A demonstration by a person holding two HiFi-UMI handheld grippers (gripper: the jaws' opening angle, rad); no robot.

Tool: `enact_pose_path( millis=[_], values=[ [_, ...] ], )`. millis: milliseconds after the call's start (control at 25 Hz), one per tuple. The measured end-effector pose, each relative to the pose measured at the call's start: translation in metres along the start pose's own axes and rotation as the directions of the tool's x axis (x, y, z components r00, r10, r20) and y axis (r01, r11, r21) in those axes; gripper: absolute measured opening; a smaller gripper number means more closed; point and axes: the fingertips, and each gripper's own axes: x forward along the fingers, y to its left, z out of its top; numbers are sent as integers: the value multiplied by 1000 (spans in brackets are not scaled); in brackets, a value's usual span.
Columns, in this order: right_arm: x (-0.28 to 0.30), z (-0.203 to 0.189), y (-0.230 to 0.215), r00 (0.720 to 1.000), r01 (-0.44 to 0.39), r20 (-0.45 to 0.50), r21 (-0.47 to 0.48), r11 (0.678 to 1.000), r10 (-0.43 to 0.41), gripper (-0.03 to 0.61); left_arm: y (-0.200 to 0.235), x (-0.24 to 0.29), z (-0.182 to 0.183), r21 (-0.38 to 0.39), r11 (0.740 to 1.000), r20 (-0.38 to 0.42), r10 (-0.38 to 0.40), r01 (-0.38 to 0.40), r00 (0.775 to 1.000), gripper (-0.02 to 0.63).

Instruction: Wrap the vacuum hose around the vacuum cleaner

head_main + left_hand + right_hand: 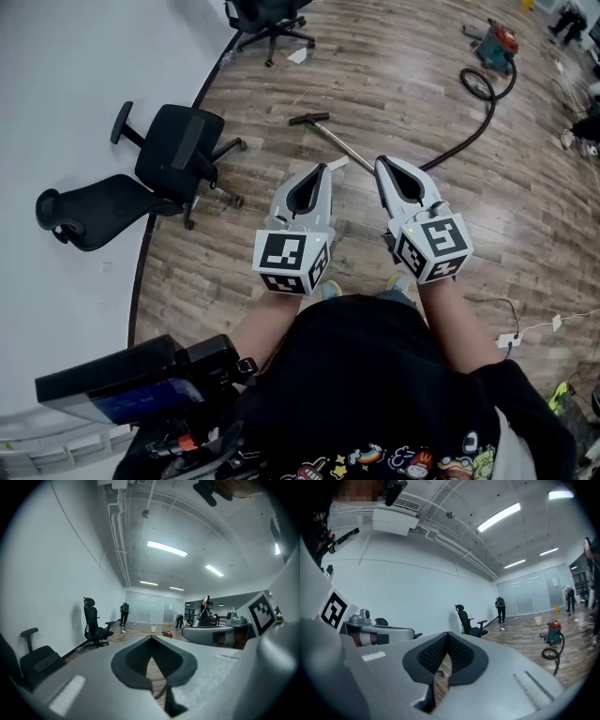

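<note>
Low in the centre of the head view, I am holding the left tool (324, 168) (151, 637) and the right tool (382, 161) (448, 633) side by side in front of my body, both pointing up the frame across the wooden floor (394, 84). Looking along each one in its own gripper view, the jaws are meeting at their tips and leaving only the moulded hollow behind them, so both tools are closed on nothing.

The vacuum cleaner (499, 42) (553, 631) is standing well away from me at the upper right of the head view, and it is showing at the right of the right gripper view. Its dark vacuum hose (487, 117) (555, 656) is lying loose on the floor: it is curling into a loop just beside the machine, then sweeping down and left toward the right tool. A metal wand (342, 145) is lying on the boards, slanting from its crossbar end at the upper centre down to the spot between the two tool tips.

At the left of the head view a black office chair (173, 155) is lying tipped over where the floor is meeting the white wall. A second chair (267, 14) (93, 625) (468, 620) is standing upright at the top edge. A yellow bucket (153, 629) (538, 620) is sitting far down the room, where several people are standing.
</note>
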Motion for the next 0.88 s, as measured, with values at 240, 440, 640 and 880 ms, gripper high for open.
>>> enact_pose_path(
  millis=[240,440,640,880],
  values=[
    [9,-23,-2,997,77,-15,37,996,-76,21,46,-26,-25,-29,999,-41,25,-26,999,1],
    [18,-36,-2,997,61,-58,38,997,-59,21,55,-11,-37,-56,998,-64,4,-7,998,2],
    [51,-45,-32,996,52,-81,47,998,-48,21,60,47,-38,-60,998,-79,-29,24,996,2],
    [123,-49,-123,996,38,-85,66,997,-32,21,80,158,-45,-68,998,-118,-20,12,993,2]
  ],
)
